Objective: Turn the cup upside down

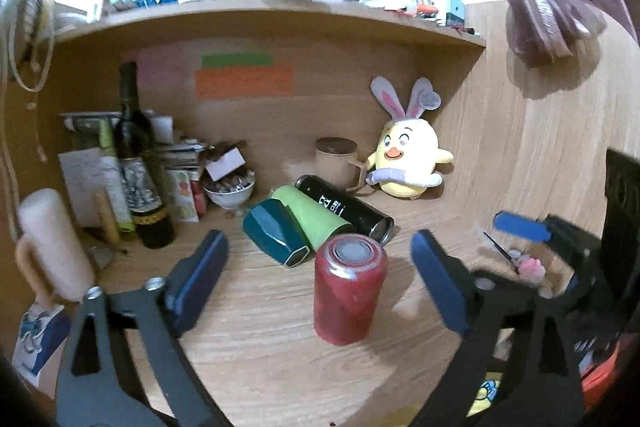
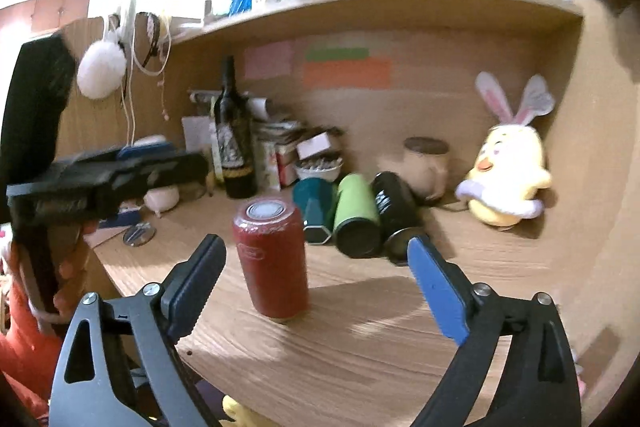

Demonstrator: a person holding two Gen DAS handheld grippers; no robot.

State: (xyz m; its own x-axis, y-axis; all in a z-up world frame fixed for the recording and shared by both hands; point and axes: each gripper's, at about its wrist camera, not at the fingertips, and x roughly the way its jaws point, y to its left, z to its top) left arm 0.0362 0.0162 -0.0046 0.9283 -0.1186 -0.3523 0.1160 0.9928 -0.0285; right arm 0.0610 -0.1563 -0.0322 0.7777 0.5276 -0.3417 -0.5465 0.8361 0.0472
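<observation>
Cluttered wooden desk — overhead shelf

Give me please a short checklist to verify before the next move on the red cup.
1. Red cup stands on the desk, its flat end with a grey disc facing up; whether this is base or lid: cannot tell.
2. Left gripper open, cup between its fingers, no contact: ok.
3. Right gripper open, holding nothing: ok.
4. Teal cup, green cup and black cup lie just behind the red cup; room for turning: cannot tell.
5. Desk in front of the cup is bare: ok.
</observation>
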